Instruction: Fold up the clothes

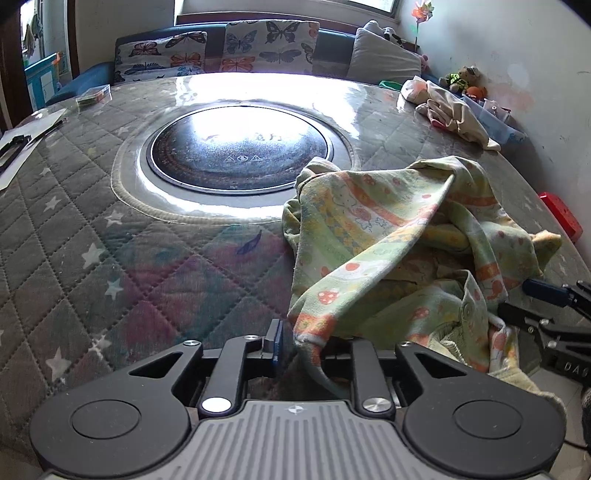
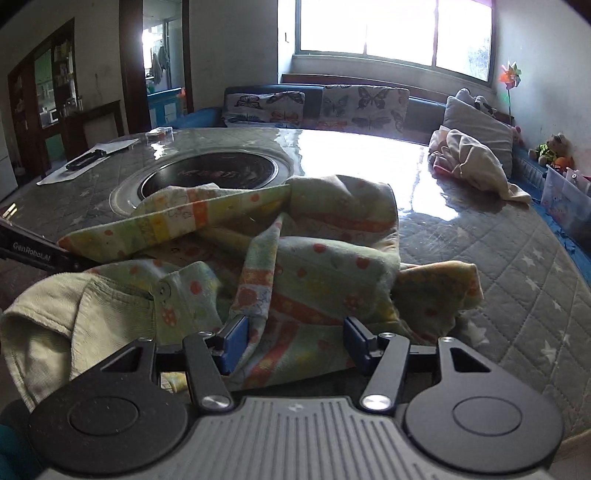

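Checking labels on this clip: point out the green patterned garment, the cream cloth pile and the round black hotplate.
green patterned garment (image 2: pixel 325 258), right wrist view, middle fold
cream cloth pile (image 2: pixel 476 158), right wrist view, top
round black hotplate (image 1: pixel 240 147), left wrist view, centre

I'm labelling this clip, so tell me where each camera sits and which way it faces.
Left wrist: on the left tool, facing across the quilted table; tool pinches the crumpled green patterned garment; right tool shows at right.
Right wrist: on the right tool, open, facing the window.
Shared: garment, round black hotplate, butterfly cushions.
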